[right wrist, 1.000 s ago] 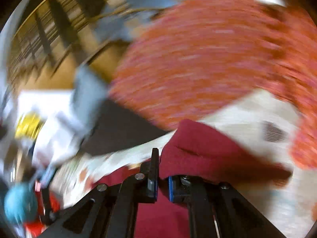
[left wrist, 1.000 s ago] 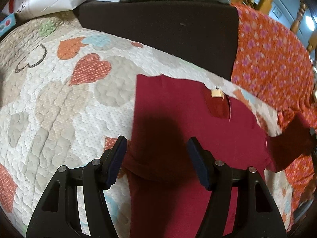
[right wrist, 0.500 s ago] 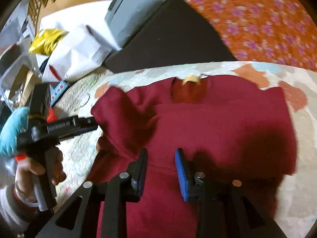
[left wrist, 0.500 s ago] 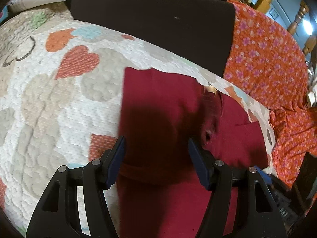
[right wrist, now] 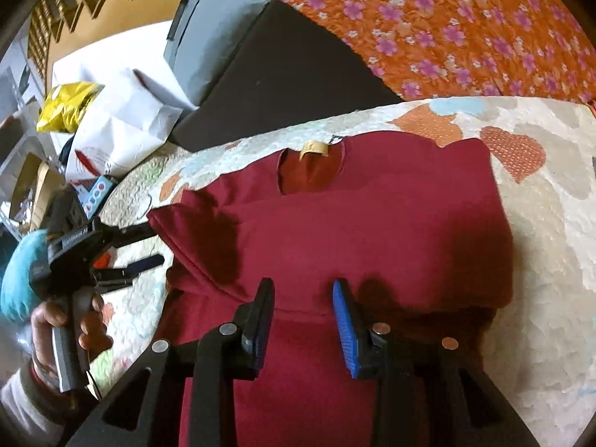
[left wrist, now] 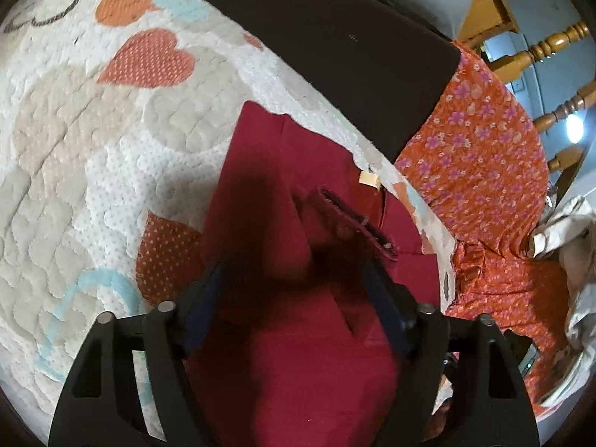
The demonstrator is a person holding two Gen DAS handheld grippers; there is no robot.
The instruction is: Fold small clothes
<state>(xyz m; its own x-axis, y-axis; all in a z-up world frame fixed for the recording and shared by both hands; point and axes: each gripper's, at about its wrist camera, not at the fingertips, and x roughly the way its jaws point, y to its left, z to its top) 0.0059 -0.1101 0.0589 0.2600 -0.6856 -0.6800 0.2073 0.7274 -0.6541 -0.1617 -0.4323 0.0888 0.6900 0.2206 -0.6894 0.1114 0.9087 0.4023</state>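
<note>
On heart quilt: folded red shirt

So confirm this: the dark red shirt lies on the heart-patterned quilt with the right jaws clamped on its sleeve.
Not clamped. In the right wrist view the right gripper stands open above the dark red shirt, gripping nothing. The shirt does lie on the heart-patterned quilt.

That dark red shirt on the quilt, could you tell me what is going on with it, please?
A person is folding the dark red shirt on a heart-patterned quilt, with a hand-held gripper in each hand. One sleeve side is already folded in over the body. The right hand-held gripper hovers open above the shirt, gripping nothing. The left hand-held gripper is opening over the shirt's other side.
</note>
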